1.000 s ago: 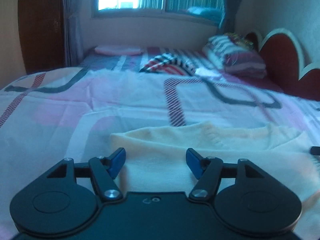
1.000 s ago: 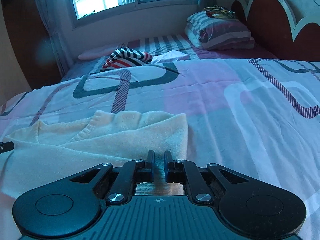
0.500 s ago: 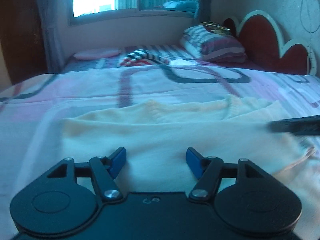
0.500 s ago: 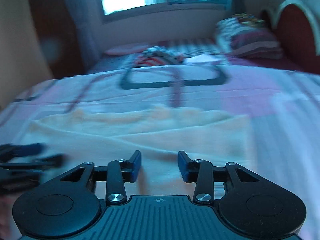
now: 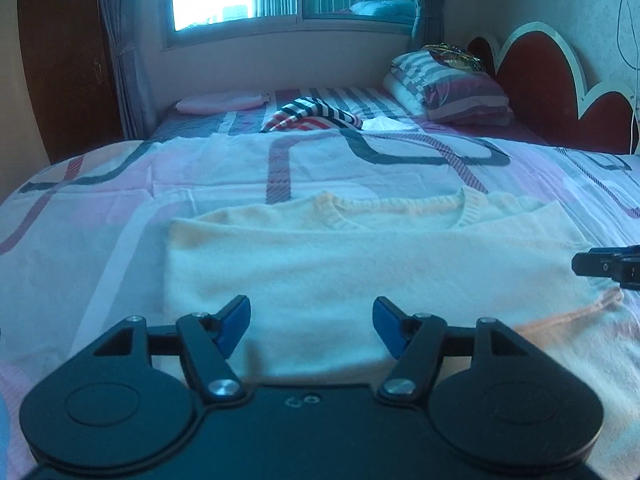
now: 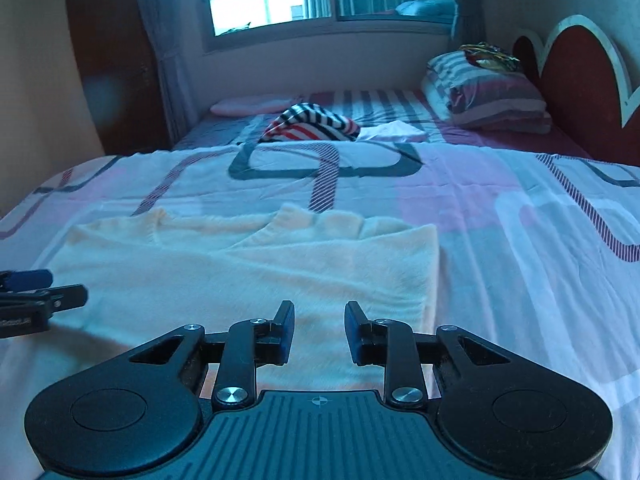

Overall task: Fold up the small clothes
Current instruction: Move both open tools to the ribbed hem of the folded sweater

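Right wrist view showed the right gripper (image 6: 318,332) with jaws parted and just closing a little, nothing between them, above the near edge of the cream sweater (image 6: 248,276). Left gripper (image 5: 311,326) stood wide open and empty. Sweater lay flat, partly folded, on the bedspread (image 6: 500,208).

- The sweater (image 5: 360,264) was cream, with a ribbed neckline.
- The bedspread (image 6: 500,216) was white and pink, with dark curving bands.
- The crumpled garment (image 6: 312,124) was striped navy, white and red.
- The headboard (image 5: 560,96) was dark red, edged white.
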Demonstrator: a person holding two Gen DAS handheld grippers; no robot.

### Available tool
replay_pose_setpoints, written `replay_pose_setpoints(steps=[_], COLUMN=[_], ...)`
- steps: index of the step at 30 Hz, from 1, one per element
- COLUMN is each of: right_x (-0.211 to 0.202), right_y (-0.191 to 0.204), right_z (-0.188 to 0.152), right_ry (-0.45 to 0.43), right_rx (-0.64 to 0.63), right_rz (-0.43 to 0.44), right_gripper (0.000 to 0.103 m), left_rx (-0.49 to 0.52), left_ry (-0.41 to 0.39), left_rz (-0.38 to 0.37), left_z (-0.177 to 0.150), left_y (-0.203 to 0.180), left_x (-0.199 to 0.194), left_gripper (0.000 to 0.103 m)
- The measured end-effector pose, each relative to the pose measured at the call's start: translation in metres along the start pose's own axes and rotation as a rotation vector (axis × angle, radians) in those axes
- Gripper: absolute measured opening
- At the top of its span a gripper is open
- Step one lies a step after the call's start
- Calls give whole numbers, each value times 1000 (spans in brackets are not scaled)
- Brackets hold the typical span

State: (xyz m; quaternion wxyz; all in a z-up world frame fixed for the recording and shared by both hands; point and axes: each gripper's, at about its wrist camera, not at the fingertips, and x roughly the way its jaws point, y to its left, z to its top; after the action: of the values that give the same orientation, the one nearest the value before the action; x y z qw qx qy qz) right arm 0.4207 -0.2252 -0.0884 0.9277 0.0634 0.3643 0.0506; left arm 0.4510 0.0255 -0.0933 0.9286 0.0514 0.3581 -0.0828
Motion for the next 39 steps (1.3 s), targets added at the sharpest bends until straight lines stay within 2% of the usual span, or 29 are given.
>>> replay_pose_setpoints(steps=[3, 15, 27, 31, 39], right_x=[9, -6, -8, -8, -7], right_y=[-8, -30, -29, -32, -27], right_z=[-9, -22, -31, -31, -32], right_ry=[45, 42, 27, 33, 30], right_rx=[14, 27, -43, -31, -63], right_rz=[-31, -17, -3, 9, -12], right_gripper=[27, 27, 27, 27, 27], left_rx=[-1, 0, 1, -7, -1], left_ry=[35, 45, 54, 65, 59], left_rz=[15, 53, 87, 90, 89], left_z=[-10, -21, -31, -29, -31], left_y=[-3, -2, -7, -6, -7], left_x=[8, -1, -3, -2, -3], left_gripper=[66, 70, 74, 75, 75])
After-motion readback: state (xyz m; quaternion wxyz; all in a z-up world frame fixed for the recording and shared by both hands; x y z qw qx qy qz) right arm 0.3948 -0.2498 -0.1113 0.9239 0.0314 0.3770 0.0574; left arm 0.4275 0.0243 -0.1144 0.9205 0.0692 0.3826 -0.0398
